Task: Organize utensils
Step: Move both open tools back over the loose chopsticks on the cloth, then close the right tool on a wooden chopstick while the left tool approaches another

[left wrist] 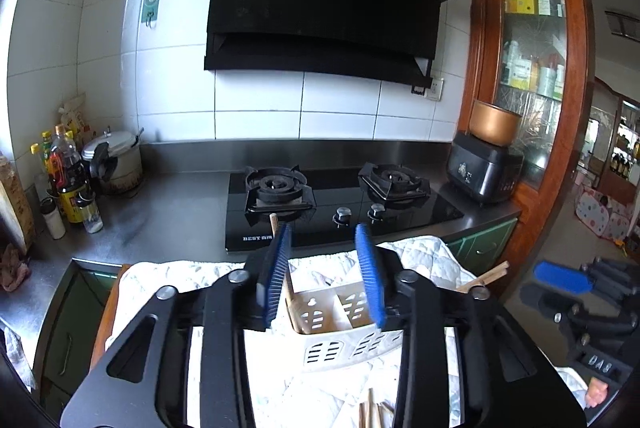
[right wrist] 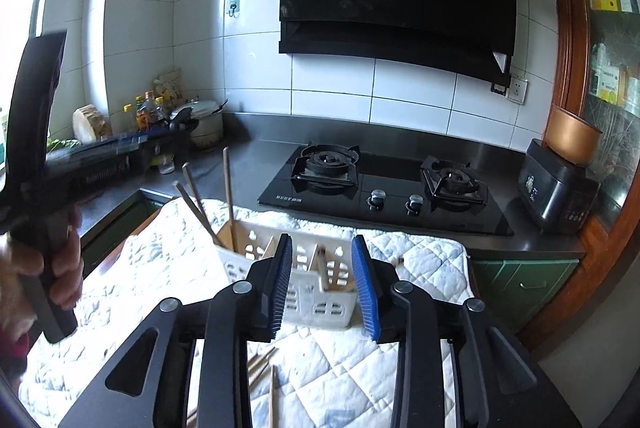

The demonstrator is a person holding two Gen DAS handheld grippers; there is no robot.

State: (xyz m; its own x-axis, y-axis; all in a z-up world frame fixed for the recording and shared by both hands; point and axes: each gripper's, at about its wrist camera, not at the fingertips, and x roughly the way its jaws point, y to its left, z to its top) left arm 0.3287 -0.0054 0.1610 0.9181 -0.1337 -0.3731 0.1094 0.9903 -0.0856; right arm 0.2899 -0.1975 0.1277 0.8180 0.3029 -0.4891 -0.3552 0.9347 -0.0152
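Quilted mat (right wrist: 420, 252) carries the white caddy (right wrist: 316, 304) at my 12 o'clock. Chopsticks (right wrist: 228, 183) stand in its 10 o'clock compartment, long axes near upright, tips leaning to 11. Loose chopsticks (right wrist: 272, 388) lie at 6, pointing 12. Left gripper (left wrist: 326, 268) and right gripper (right wrist: 320, 278): jaws apart, empty. Judging a between-picks step; next I'd drop to 6 and pinch one stick across its axis.
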